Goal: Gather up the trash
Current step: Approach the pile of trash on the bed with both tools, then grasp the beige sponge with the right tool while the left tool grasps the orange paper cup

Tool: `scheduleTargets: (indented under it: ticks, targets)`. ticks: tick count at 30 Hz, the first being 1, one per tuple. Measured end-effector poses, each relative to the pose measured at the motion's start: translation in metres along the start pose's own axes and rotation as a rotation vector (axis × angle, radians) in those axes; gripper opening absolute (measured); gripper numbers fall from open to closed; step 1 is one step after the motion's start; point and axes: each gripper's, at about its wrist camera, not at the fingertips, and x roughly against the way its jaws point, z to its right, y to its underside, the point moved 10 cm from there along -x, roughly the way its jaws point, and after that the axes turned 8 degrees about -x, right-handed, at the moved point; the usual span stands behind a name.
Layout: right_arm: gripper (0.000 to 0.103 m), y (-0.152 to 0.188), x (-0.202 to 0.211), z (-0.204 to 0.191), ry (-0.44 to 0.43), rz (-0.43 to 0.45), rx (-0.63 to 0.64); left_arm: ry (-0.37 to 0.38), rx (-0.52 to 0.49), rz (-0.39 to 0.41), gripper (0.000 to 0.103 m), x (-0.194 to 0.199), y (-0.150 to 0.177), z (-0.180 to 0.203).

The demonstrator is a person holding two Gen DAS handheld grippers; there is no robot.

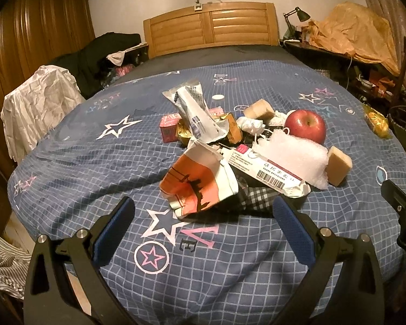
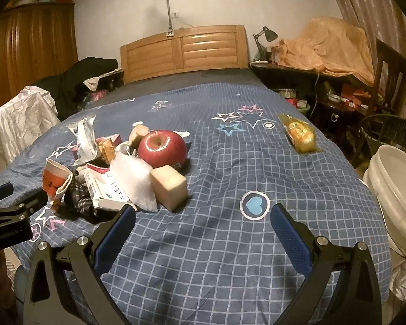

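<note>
Both views look from the foot of the bed [image 1: 75, 162] toward its headboard [image 1: 211, 25], low over the cover, each framed at the bottom by its own blue-padded fingers [image 1: 116, 230]. The left wrist view sits close before the trash pile [image 1: 224, 146], which fills its centre. The right wrist view stands further right, so the pile [image 2: 108, 173] falls at its left and a white bucket [image 2: 395, 187] shows at its right edge. Both share the pile, apple [image 2: 162, 147] and headboard.

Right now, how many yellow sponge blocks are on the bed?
2. One sponge block sits at the near edge of the pile, beside the bubble wrap; the other lies behind the apple. More may be buried.
</note>
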Motion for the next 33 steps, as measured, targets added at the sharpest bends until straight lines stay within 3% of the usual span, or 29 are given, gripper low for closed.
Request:
scheduleTargets:
  ticks: [10, 14, 19, 23, 24, 25, 29, 32, 33]
  targets:
    - [0.099, -0.002, -0.010, -0.009, -0.034, -0.002, 0.048, 0.000, 0.030, -0.021, 0.098, -0.013, 0.010, -0.019]
    - [0.095, -0.005, -0.027, -0.029, -0.072, -0.023, 0.146, -0.011, 0.073, -0.019, 0.098, -0.016, 0.013, -0.039]
    - [0.078, -0.007, -0.065, -0.043, -0.091, -0.100, 0.229, -0.018, 0.108, -0.024, 0.098, -0.019, 0.015, -0.054]
    - [0.074, -0.008, -0.090, -0.044, -0.120, -0.150, 0.232, -0.012, 0.130, -0.036, 0.098, -0.026, 0.019, -0.068]
    - [0.066, -0.007, -0.094, -0.044, -0.127, -0.161, 0.227, -0.014, 0.131, -0.038, 0.098, -0.026, 0.020, -0.071]
    - [0.041, -0.005, -0.098, -0.045, -0.147, -0.180, 0.220, -0.012, 0.136, -0.039, 0.098, -0.027, 0.020, -0.073]
    - [0.037, 0.000, -0.092, -0.045, -0.184, -0.188, 0.202, 0.026, 0.125, -0.033, 0.098, -0.027, 0.018, -0.071]
    - [0.036, 0.005, -0.077, -0.039, -0.217, -0.190, 0.155, 0.155, 0.103, -0.014, 0.098, -0.032, 0.008, -0.055]
    - [0.036, 0.006, -0.071, -0.036, -0.223, -0.192, 0.135, 0.168, 0.084, -0.014, 0.098, -0.035, 0.004, -0.051]
